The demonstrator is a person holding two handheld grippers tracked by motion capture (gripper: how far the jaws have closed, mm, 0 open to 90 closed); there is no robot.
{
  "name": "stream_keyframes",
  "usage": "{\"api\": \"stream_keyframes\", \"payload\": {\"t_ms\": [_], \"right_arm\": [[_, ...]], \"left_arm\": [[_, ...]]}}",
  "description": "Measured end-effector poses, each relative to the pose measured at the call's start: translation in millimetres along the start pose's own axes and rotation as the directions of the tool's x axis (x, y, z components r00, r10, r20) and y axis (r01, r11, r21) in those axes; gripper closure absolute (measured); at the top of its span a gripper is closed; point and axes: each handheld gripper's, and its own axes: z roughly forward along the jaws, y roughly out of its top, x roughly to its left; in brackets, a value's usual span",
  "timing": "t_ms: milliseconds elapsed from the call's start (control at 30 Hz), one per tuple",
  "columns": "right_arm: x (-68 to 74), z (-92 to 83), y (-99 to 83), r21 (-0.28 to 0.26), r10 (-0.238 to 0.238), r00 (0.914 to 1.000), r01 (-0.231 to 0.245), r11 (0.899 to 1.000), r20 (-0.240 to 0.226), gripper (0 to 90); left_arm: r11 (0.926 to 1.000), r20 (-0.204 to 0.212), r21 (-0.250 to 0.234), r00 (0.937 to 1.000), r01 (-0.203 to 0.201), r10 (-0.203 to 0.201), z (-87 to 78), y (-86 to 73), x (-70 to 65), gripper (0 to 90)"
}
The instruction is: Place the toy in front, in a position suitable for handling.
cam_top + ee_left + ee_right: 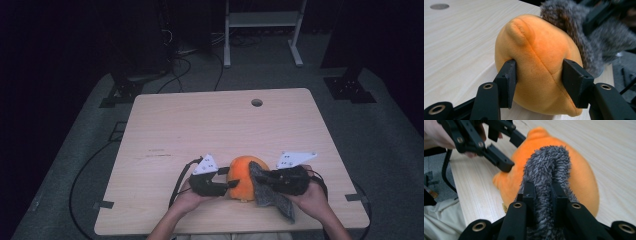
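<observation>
Orange plush and grey cloth held near front edge of table (165, 120).
Left gripper (226, 184) clamped on orange plush toy (241, 176), pads pressing both flanks; right gripper (265, 181) pinched shut on fuzzy grey cloth (272, 197) draped over plush.

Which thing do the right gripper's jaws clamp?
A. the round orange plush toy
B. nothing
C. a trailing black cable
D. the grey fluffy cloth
D: in the right gripper view the right gripper pinches the grey fluffy cloth, draped over the round orange plush toy.
</observation>
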Motion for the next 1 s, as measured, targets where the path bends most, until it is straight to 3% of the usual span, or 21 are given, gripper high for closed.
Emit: {"api": "stream_keyframes", "payload": {"t_ms": [100, 200, 233, 300, 400, 467, 567, 700, 767, 800, 900, 1000], "right_arm": [[3.6, -5.7, 11.9, -0.022, -0.020, 0.9998, 0.019, 1.000, -0.007, 77.0], [10.0, -0.1, 28.1, 0.010, -0.086, 0.9963, 0.086, 0.996, 0.004, 77.0], [10.6, 2.2, 32.6, 0.013, -0.098, 0.9951, 0.099, 0.995, -0.007, 77.0], [9.0, 7.9, 36.6, 0.039, -0.110, 0.9933, 0.111, 0.993, -0.037, 76.8], [-3.3, 8.5, 34.6, 0.078, -0.068, 0.9956, 0.073, 0.994, -0.064, 77.1], [-10.8, 3.5, 32.0, 0.089, -0.039, 0.9974, 0.044, 0.995, -0.060, 77.5], [-6.1, 0.2, 38.0, 0.086, -0.045, 0.9968, 0.051, 0.995, -0.066, 77.6], [5.2, 8.3, 54.4, 0.092, -0.095, 0.9924, 0.102, 0.991, -0.079, 77.6], [1.6, 14.2, 55.6, 0.113, -0.095, 0.9922, 0.104, 0.988, -0.080, 77.5], [-1.3, 15.3, 54.6, 0.115, -0.092, 0.9930, 0.100, 0.988, -0.073, 77.5], [-16.2, 13.4, 44.6, 0.108, -0.039, 0.9971, 0.046, 0.993, -0.065, 77.5], [-28.5, 8.3, 29.4, 0.094, 0.016, 0.9988, -0.011, 0.996, -0.046, 77.5]], "left_arm": [[0.9966, -0.015, 0.002, 0.9964, -0.083, 0.083, 1.7, 3.0, -11.2, 46.7], [0.9835, -0.043, 0.022, 0.9826, -0.180, 0.180, 1.8, 4.6, -22.2, 46.6], [0.9806, -0.047, 0.028, 0.9797, -0.194, 0.195, 1.5, 4.4, -23.6, 46.5], [0.9792, -0.050, 0.037, 0.9783, -0.199, 0.201, 0.1, 2.4, -23.0, 46.5], [0.9841, -0.038, 0.021, 0.9835, -0.176, 0.177, -0.6, 1.1, -20.0, 46.4], [0.9824, -0.038, 0.018, 0.9817, -0.186, 0.186, 0.1, 1.9, -21.8, 46.4], [0.9742, -0.039, 0.027, 0.9736, -0.224, 0.225, 1.1, 3.2, -26.3, 46.5], [0.9595, -0.058, 0.055, 0.9584, -0.276, 0.279, 1.3, 3.5, -31.0, 46.9], [0.9624, -0.058, 0.057, 0.9615, -0.266, 0.269, 0.6, 2.1, -28.6, 46.9], [0.9667, -0.051, 0.052, 0.9660, -0.251, 0.253, 0.4, 1.0, -25.9, 47.0], [0.9730, -0.039, 0.042, 0.9728, -0.227, 0.228, 0.7, -1.1, -20.9, 47.4], [0.9749, -0.029, 0.043, 0.9751, -0.219, 0.220, 0.4, -2.1, -19.2, 47.4]]}}
